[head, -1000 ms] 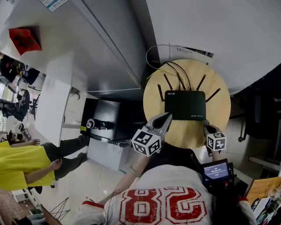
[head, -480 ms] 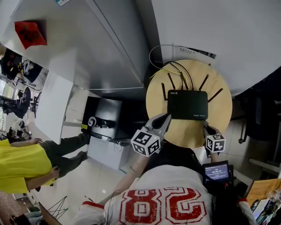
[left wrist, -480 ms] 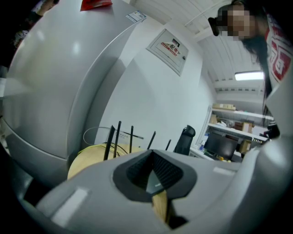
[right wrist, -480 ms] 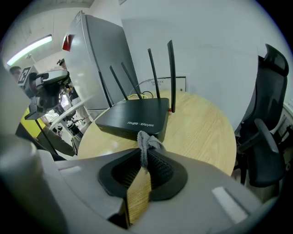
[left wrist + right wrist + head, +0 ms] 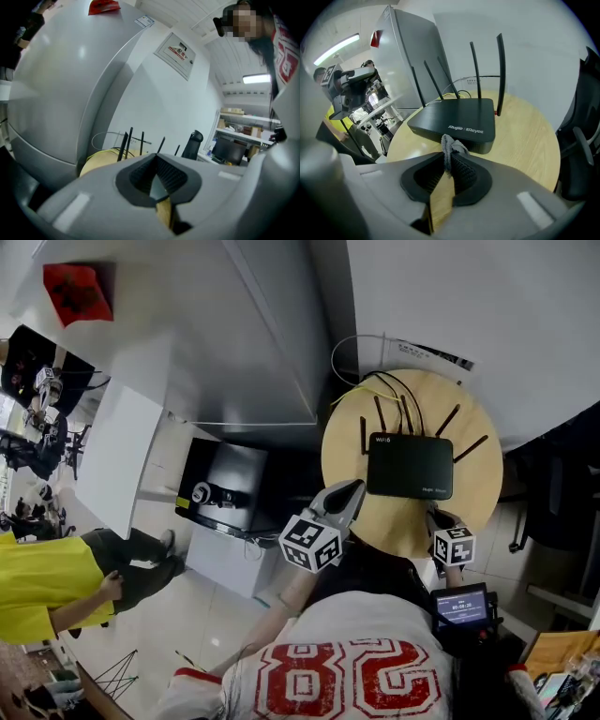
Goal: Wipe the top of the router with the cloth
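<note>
Router (image 5: pixel 410 466) (image 5: pixel 457 122), black and flat, lying near the middle of a round wooden bench (image 5: pixel 473 502) (image 5: pixel 525 136), with thin antennas (image 5: pixel 381 413) (image 5: pixel 500 70) raised along its far edge and white brand print on the near side. Black and yellow cables (image 5: pixel 394 385) looped behind the antennas, at the far rim of the bench.

Cloth (image 5: pixel 451 149), grey and bunched, pinched between the closed jaws of the right claw (image 5: pixel 434 517) (image 5: pixel 449 164), with a small tuft protruding past the jaw tips. Tuft just in front of the router's near edge, seen against its near side; contact with the router not discernible. Router top bare.

Left claw (image 5: pixel 354 491) (image 5: pixel 157 180) held at the near left rim of the bench, beside the router's near left corner, jaws brought together with nothing between them.

Beyond the bench: large grey cabinet (image 5: pixel 187 334) to the left, with a red item (image 5: pixel 77 292) on top; white wall behind; black chair (image 5: pixel 586 122) at the right; person in a yellow shirt (image 5: pixel 42 582) standing well apart on the left.
</note>
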Demonstrator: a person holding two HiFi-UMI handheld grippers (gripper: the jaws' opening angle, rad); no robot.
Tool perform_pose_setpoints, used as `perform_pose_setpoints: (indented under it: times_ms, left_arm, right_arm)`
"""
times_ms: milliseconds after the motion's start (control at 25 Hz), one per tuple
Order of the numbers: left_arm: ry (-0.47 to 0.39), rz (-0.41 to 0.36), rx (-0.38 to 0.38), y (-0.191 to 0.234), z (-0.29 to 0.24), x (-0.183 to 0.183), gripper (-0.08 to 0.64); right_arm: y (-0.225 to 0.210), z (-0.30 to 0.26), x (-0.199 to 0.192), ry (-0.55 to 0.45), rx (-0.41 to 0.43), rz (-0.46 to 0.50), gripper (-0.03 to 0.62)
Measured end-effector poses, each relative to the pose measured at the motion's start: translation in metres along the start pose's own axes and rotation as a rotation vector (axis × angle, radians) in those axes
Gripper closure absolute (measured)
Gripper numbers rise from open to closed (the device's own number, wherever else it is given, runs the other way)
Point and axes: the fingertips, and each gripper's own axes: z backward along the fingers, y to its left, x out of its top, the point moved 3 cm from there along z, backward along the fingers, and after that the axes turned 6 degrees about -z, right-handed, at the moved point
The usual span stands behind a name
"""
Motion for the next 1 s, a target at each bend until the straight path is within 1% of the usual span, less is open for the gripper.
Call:
perform_pose_setpoints:
  times_ms: [160, 560, 1000]
  left_arm:
    - [0.0, 0.002, 0.007, 0.008, 0.005, -0.001, 0.558]
    - [-0.01, 0.004, 0.031, 0.025, 0.016, 0.006, 0.558]
    - [-0.032, 0.016, 0.115, 0.057, 0.041, 0.01, 0.558]
  right_arm:
    - [0.018, -0.011, 0.003, 0.013, 0.033, 0.028, 0.552]
    - [0.076, -0.036, 0.016, 0.058, 0.158, 0.125, 0.552]
    - [0.127, -0.067, 0.023, 0.1, 0.263, 0.214, 0.551]
